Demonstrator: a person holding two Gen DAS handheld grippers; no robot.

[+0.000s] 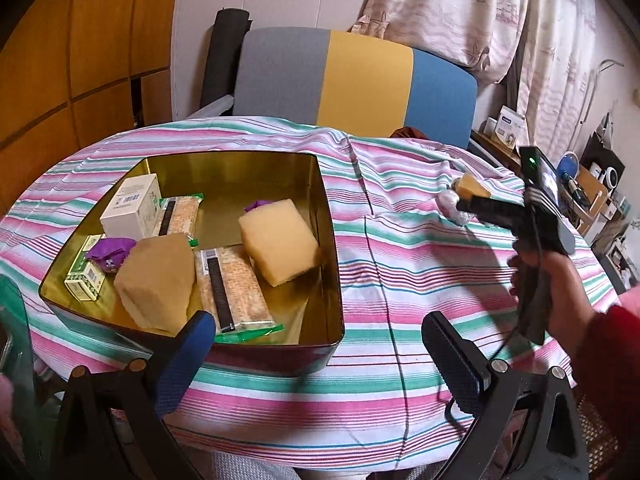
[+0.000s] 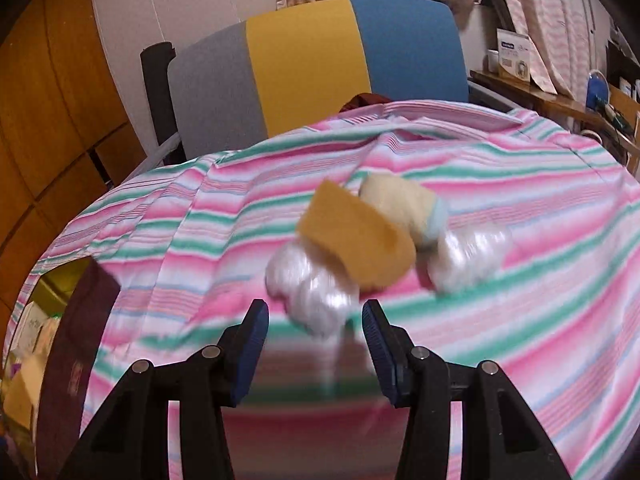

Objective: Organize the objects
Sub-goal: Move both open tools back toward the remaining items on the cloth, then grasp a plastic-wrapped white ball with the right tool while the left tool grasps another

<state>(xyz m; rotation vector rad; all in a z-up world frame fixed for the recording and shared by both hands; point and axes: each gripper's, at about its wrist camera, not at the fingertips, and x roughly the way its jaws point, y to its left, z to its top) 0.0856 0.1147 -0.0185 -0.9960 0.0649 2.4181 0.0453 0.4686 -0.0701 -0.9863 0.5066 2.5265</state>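
Foam-soft and light, the tan sponge block in crinkly clear plastic wrap [image 2: 356, 240] lies on the striped table [image 2: 520, 280], at twelve o'clock from the right fingers [image 2: 316, 344], which are parted and empty. Grip its squashy middle, not the slippery wrap ends. Left fingers [image 1: 316, 344] are spread, empty.

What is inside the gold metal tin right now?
Inside the gold metal tin: two tan sponge blocks, two cracker packs, a white box, purple wrappers, a green-white box. Anything beneath them is hidden.

A gold tin [image 1: 326, 240] of sponges and packets sat left of centre; the right gripper [image 1: 460, 202] hovered at right over the striped table [image 1: 420, 272].
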